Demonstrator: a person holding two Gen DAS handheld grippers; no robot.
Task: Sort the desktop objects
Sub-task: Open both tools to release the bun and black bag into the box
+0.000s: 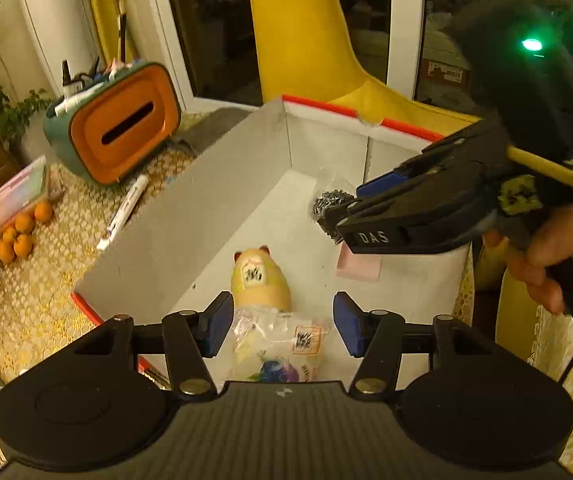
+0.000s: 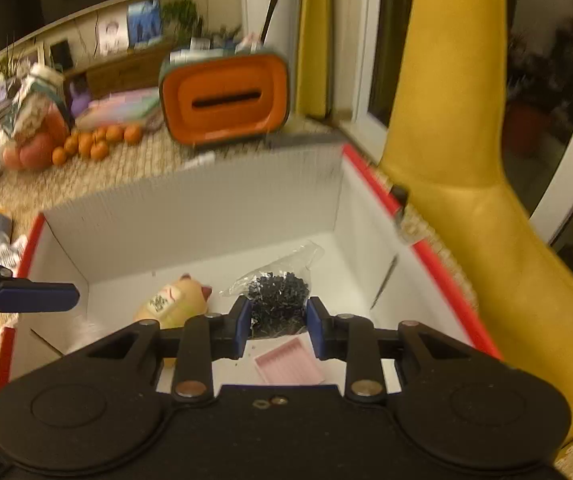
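Between the spread fingers of the left gripper [image 1: 283, 326], just below them, lies a clear packet [image 1: 276, 350] with a blue-and-yellow print, apparently untouched. Past its tips, a peach hamster toy [image 1: 260, 280] lies on the floor of the red-edged white box [image 1: 214, 196]. Right of that, the right gripper [image 2: 279, 326] reaches into the box, fingers partly apart on either side of a clear bag of small black pieces [image 2: 276, 292]; whether the pads press it I cannot tell. Beneath this gripper lies a pink tray [image 2: 288, 366]. Beyond the box's far wall, on the patterned worktop [image 1: 34, 304], stand an orange-and-green organiser [image 1: 120, 126], a white marker [image 1: 124, 210], and small oranges [image 1: 18, 238].
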